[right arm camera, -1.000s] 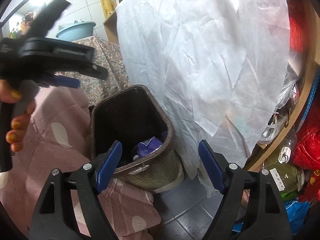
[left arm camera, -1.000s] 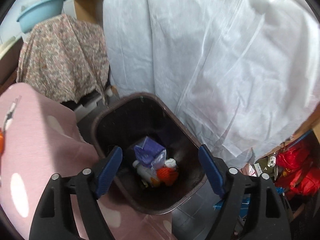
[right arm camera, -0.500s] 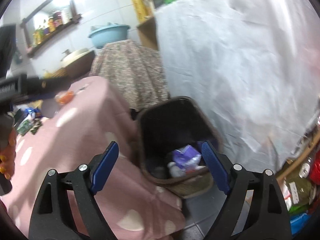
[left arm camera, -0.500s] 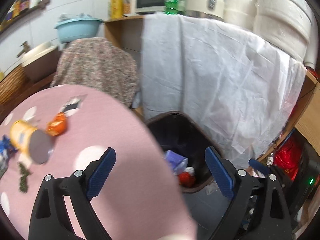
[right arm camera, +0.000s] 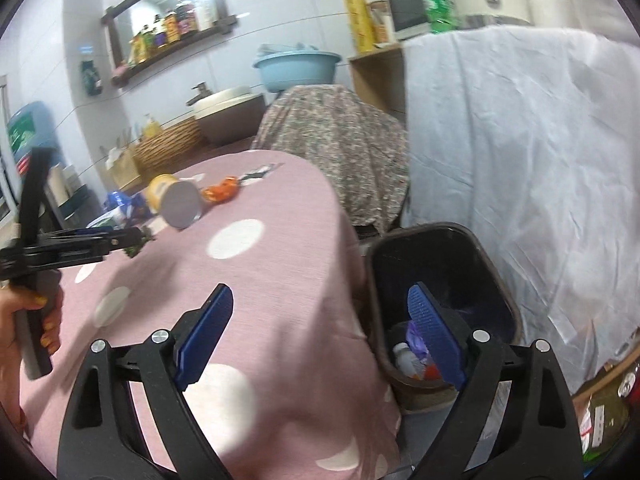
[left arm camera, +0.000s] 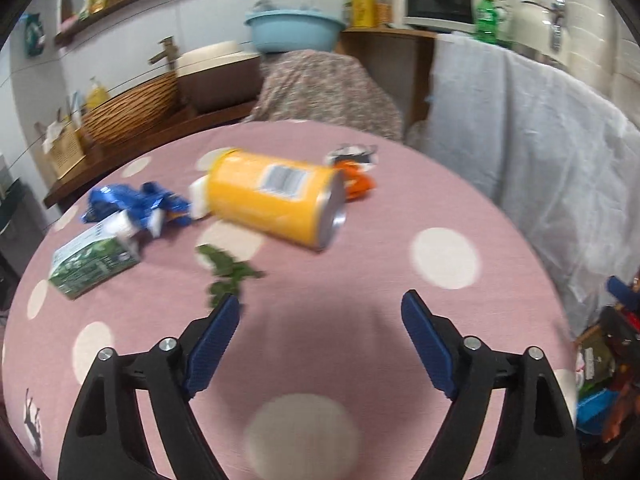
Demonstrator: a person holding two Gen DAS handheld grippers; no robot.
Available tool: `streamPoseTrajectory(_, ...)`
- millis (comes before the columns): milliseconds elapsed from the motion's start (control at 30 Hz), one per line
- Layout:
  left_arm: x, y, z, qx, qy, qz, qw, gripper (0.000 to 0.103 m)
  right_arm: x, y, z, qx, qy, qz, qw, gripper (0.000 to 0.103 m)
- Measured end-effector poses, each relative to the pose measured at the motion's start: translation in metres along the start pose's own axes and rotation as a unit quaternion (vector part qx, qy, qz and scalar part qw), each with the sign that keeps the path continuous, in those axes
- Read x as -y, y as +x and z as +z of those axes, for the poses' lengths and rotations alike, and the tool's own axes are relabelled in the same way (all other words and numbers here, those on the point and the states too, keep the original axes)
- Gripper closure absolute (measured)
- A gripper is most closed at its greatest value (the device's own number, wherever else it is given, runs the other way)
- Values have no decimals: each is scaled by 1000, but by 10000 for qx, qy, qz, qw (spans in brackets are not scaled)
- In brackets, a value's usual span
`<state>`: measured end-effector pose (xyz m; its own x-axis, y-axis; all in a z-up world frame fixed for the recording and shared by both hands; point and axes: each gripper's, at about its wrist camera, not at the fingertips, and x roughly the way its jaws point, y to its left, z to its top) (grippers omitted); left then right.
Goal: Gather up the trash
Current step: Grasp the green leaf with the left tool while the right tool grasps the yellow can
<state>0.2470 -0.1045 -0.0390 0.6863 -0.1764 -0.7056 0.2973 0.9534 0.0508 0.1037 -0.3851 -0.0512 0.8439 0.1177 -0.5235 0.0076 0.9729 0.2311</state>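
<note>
My left gripper (left arm camera: 321,308) is open and empty above the pink dotted table (left arm camera: 400,216). Ahead of it lie a yellow can (left arm camera: 276,196) on its side, an orange wrapper (left arm camera: 356,182), a blue wrapper (left arm camera: 132,204), a green carton (left arm camera: 94,262) and green leaf scraps (left arm camera: 228,272). My right gripper (right arm camera: 320,304) is open and empty over the table's edge, beside the dark trash bin (right arm camera: 440,276), which holds a purple wrapper (right arm camera: 416,340) and a bottle (right arm camera: 404,356). The left gripper (right arm camera: 80,240) shows in the right wrist view, with the can (right arm camera: 176,200) beyond it.
A white sheet (right arm camera: 520,160) hangs behind the bin. A floral-covered object (left arm camera: 324,92) stands past the table. A counter with a wicker basket (left arm camera: 132,112) and blue basin (left arm camera: 296,32) lies behind. Clutter (left arm camera: 600,380) sits on the floor at right.
My left gripper has swung from over the bin to above the table, facing the trash there. My right gripper has lifted and turned left towards the table. Both stayed open.
</note>
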Motion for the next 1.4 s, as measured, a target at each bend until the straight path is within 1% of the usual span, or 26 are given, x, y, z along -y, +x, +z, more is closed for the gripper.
streamPoseTrajectory(67,-18,11,0,-124,-90,229,9996,34,-10,0,2,1,-71,73,9999,14)
streamPoseTrajectory(100,-27,16,0,-198,-151,276,9993,36,-15,0,3,4,-110,105,9999,14)
streamPoseTrajectory(167,-42,27,0,-328,-265,258,9988,44,-23,0,4,7,-183,144,9997,14)
streamPoseTrajectory(200,-45,33,2,-388,-286,264,9985,46,-28,-1,4,6,-216,170,9996,14)
streamPoseTrajectory(233,-48,39,3,-458,-288,281,9981,50,-31,-1,4,4,-234,185,9996,14)
streamPoseTrajectory(267,-49,41,4,-482,-271,279,9981,55,-34,-1,4,-3,-252,201,9995,14)
streamPoseTrajectory(300,-48,45,4,-513,-233,282,9980,57,-36,-1,4,-14,-268,216,9994,14)
streamPoseTrajectory(367,-48,52,5,-614,-174,288,9975,66,-39,-1,4,-27,-291,230,9993,14)
streamPoseTrajectory(400,-48,52,4,-622,-159,274,9976,68,-40,-1,4,-34,-302,229,9993,14)
streamPoseTrajectory(500,-48,53,3,-617,-162,274,9976,77,-41,-1,6,-20,-296,249,9993,14)
streamPoseTrajectory(567,-46,53,3,-612,-129,311,9976,86,-42,-2,8,-1,-289,271,9992,14)
streamPoseTrajectory(733,-46,52,1,-583,-128,327,9977,93,-46,3,12,-59,-287,414,9987,14)
streamPoseTrajectory(900,-53,46,-2,-551,-264,149,9980,95,-60,13,19,-185,-440,613,9970,14)
streamPoseTrajectory(1033,-59,31,-5,-365,-394,101,9985,95,-81,28,30,-421,-669,980,9920,14)
streamPoseTrajectory(1100,-62,19,-8,-257,-492,11,9985,95,-94,37,39,-495,-864,1149,9884,14)
streamPoseTrajectory(1200,-62,5,-13,-164,-518,-85,9985,95,-123,55,55,-574,-1403,1196,9812,12)
streamPoseTrajectory(1267,-66,-3,-14,-107,-581,-138,9982,95,-144,69,65,-672,-1782,1236,9739,8)
streamPoseTrajectory(1400,-76,-14,-18,1,-816,-239,9964,95,-186,99,84,-851,-2547,1228,9554,7)
